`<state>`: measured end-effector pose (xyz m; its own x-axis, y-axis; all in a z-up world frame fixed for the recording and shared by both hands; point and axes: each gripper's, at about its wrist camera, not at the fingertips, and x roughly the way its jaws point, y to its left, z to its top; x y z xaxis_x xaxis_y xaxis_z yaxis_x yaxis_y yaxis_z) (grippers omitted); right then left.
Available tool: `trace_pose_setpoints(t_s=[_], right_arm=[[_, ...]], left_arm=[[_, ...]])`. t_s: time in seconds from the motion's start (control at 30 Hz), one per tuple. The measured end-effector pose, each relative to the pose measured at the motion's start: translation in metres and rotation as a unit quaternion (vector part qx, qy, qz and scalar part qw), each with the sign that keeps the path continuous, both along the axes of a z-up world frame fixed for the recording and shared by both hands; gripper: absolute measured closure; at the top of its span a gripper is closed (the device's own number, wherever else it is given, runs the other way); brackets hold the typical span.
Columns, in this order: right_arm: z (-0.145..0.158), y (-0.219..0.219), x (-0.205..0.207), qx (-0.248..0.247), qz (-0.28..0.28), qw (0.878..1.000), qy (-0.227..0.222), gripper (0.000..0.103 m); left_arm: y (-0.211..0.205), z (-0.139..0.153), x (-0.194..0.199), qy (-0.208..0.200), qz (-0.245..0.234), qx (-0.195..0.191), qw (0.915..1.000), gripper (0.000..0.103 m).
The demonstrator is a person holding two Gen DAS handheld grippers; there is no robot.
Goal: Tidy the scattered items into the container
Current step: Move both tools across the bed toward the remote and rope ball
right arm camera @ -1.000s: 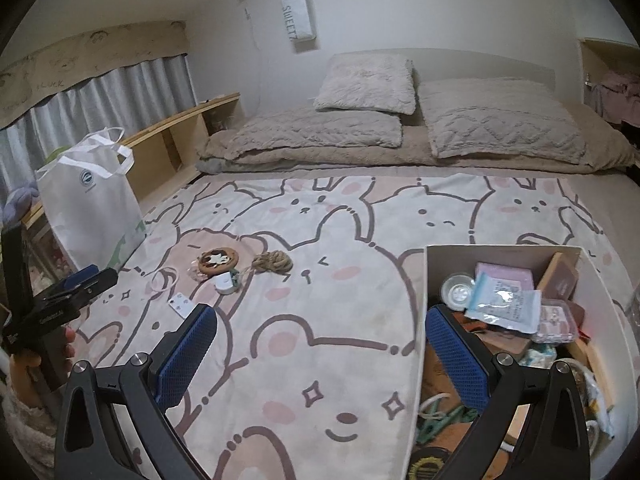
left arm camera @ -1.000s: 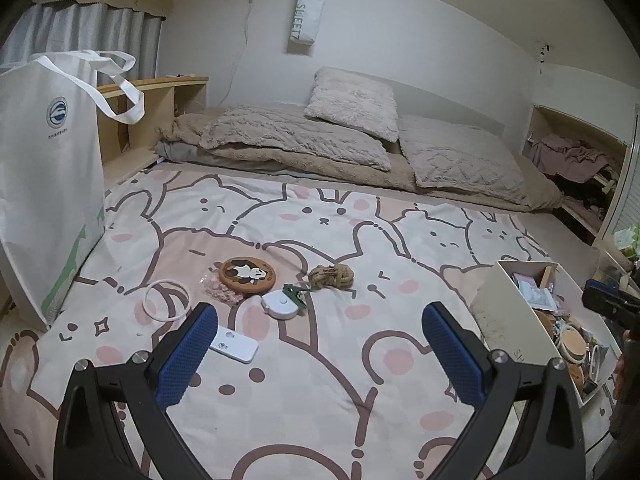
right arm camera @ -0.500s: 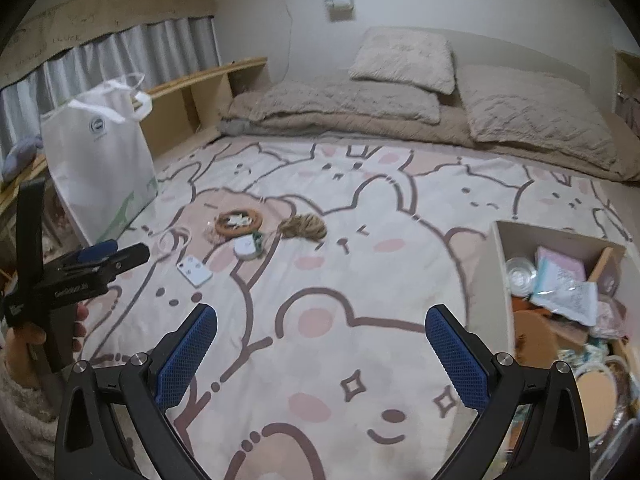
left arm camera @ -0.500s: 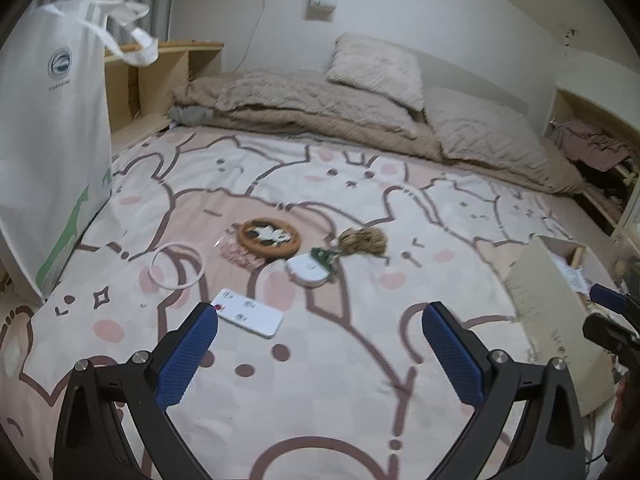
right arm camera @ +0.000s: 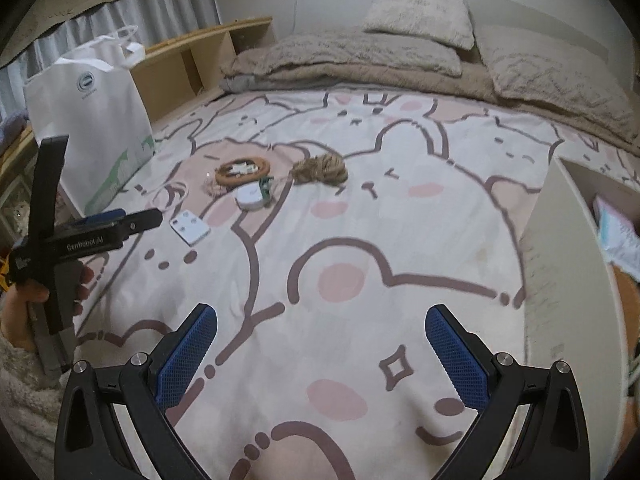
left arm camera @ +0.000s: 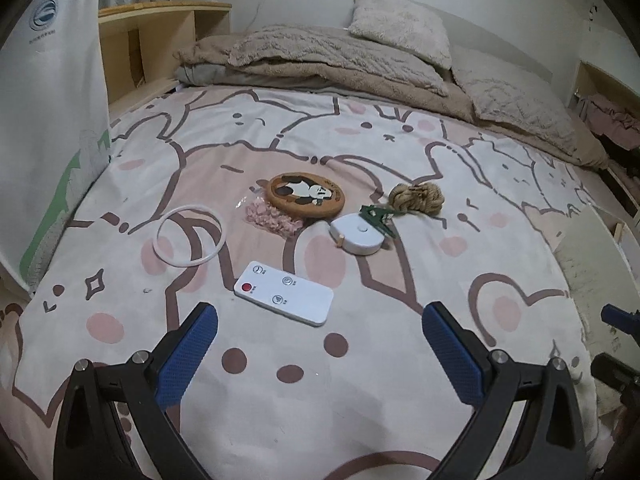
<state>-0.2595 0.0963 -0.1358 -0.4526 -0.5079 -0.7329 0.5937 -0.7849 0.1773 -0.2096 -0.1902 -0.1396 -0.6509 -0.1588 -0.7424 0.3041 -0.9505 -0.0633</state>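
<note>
A white remote (left arm camera: 285, 299) with a red button lies on the bunny-print sheet just ahead of my open left gripper (left arm camera: 320, 332). Beyond it lie a white ring (left arm camera: 189, 236), a round panda coaster (left arm camera: 306, 193), a pink fluffy bit (left arm camera: 273, 219), a white tape measure (left arm camera: 357, 232) with a green clip, and a coil of twine (left arm camera: 417, 197). The white box (right arm camera: 560, 248), with packets inside, stands at the right. My right gripper (right arm camera: 320, 332) is open over bare sheet, left of the box. The left gripper (right arm camera: 120, 218) also shows there, held in a hand.
A white shopping bag (left arm camera: 48, 112) stands at the left edge of the bed beside a wooden shelf (left arm camera: 160, 40). Folded beige blankets and pillows (left arm camera: 400, 56) fill the far end. An open cupboard with clothes (left arm camera: 612, 116) is at the far right.
Both grippers have moved forward and lower toward the scattered items. The remote now sits close before the left gripper; the box has slid to the right edge of both views.
</note>
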Motion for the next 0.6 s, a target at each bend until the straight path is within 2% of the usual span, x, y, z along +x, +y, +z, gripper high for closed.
trace_pose_setpoints(t_s=[0.3, 0.6], right_arm=[[-0.040, -0.017, -0.005, 0.008, 0.000, 0.999, -0.036, 0.000], [-0.060, -0.033, -0.010, 0.023, 0.005, 0.998, -0.050, 0.000]], left_arm=[[-0.018, -0.028, -0.013, -0.024, -0.019, 0.025, 0.9992, 0.000], [-0.035, -0.054, -0.032, -0.046, -0.028, 0.040, 0.9978, 0.000]])
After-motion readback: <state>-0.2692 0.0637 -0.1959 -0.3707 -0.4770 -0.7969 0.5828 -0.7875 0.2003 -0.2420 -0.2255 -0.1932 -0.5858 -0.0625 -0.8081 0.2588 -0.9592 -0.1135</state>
